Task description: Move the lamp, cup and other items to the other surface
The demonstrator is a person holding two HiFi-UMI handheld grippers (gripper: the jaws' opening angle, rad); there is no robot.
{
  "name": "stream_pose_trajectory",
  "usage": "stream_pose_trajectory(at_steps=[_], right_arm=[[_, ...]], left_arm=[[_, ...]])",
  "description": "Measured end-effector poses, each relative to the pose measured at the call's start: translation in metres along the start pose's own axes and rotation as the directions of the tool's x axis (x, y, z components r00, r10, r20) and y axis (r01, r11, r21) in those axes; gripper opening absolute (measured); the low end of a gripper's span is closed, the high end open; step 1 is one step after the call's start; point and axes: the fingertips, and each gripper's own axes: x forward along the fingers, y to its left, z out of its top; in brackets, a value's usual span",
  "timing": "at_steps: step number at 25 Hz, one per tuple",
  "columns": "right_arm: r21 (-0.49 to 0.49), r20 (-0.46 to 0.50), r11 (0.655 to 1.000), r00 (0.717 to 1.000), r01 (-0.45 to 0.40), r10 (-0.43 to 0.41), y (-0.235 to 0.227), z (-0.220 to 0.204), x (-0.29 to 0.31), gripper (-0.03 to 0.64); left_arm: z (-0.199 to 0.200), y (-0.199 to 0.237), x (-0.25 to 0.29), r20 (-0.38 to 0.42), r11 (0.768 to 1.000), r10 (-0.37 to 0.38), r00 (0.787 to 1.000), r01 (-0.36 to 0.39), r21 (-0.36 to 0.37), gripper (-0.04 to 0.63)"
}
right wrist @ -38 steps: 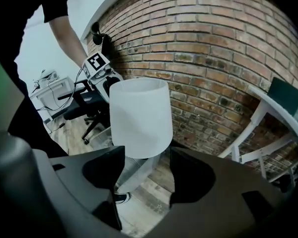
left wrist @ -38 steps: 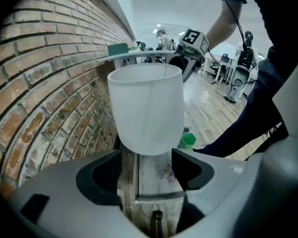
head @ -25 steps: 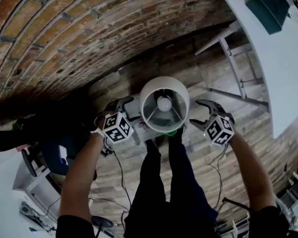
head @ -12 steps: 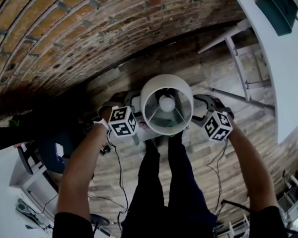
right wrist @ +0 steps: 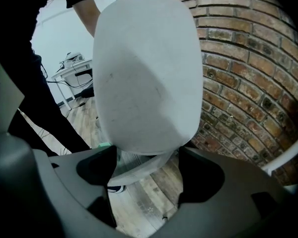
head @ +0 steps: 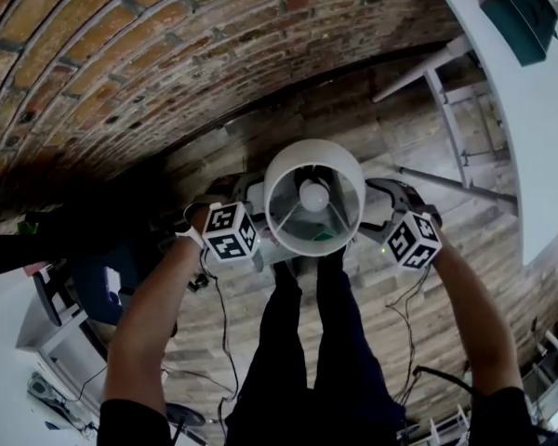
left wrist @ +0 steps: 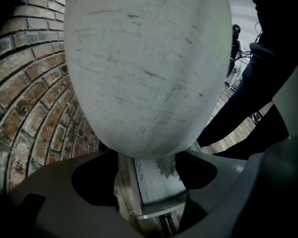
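Opening wider just now, the right gripper point(right wrist: 144, 157) straddles the lamp point(head: 313, 196) without clamping, the left gripper point(left wrist: 149, 157) likewise wide, so lifting probably comes next.

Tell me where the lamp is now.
Centre of the head view, before the brick wall: the lamp is between the left tool and the right tool, whose jaws have just been opening with its shade between them.

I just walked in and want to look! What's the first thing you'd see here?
The big white lamp in the middle, its bulb showing from above. The left gripper and right gripper flank it; the right gripper's fingers have just been opening, with nothing held between them. Behind it all stands a red brick wall.
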Motion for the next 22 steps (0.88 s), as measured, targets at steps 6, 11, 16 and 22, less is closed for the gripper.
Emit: stream_pose_trajectory(at_steps=[6,11,16,22], right_arm=[[0.003,0.018,1.000,1.000,0.010,-0.010,0.009,0.024,-0.028,0.397],[0.006,0.036,1.000,0.999,0.016,-0.016,0.023,0.059,-0.074,0.396],[0.026,0.067,1.000,0.998,-0.003,0.001,0.046,0.102,-0.137,0.394],[0.059,0.056,0.998,0.998,0.025,-0.029,0.076,0.144,-0.217,0.393]], left_arm=[[0.016,-0.004,-0.045,0.016,1.000,0.007,1.000,-0.008,0.015,0.351],[0.039,-0.016,-0.100,0.033,1.000,0.004,0.999,-0.005,0.025,0.350],[0.069,-0.035,-0.170,0.065,0.999,-0.028,0.997,0.027,0.023,0.351],[0.114,-0.057,-0.251,0.120,0.997,-0.046,0.992,0.039,0.063,0.351]])
